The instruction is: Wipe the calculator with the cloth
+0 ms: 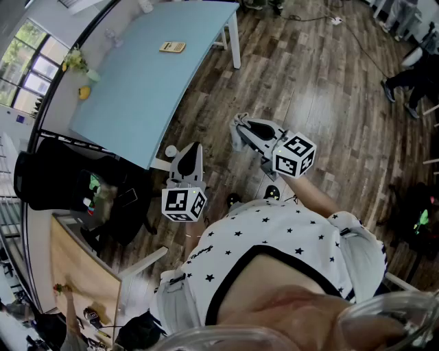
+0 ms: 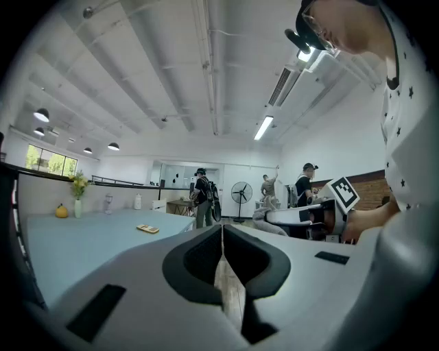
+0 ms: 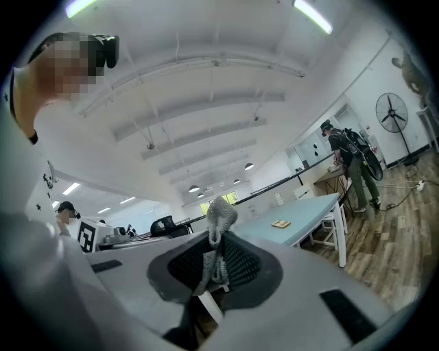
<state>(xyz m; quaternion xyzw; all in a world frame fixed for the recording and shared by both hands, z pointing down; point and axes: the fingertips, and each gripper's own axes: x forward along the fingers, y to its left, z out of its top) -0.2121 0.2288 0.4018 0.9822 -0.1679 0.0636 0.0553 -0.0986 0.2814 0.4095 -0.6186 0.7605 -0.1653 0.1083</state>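
The calculator (image 1: pixel 173 46) is a small tan slab lying on the far part of the light blue table (image 1: pixel 137 89), well away from both grippers. Both are held over the wooden floor beside the table's near corner. My left gripper (image 1: pixel 195 146) is shut with nothing between its jaws, which meet edge to edge in the left gripper view (image 2: pixel 221 230). My right gripper (image 1: pixel 239 120) is shut on a grey knitted cloth (image 3: pixel 221 218) that sticks up out of its jaws (image 3: pixel 216 241). The calculator also appears small in the left gripper view (image 2: pixel 147 229) and in the right gripper view (image 3: pixel 280 223).
A vase of yellow flowers (image 1: pixel 75 63), a yellow fruit (image 1: pixel 84 92) and white bottles stand along the table's far side. A black chair (image 1: pixel 62 182) sits at the left. People stand by a fan (image 2: pixel 241 195) across the room. A cable runs over the floor (image 1: pixel 322 19).
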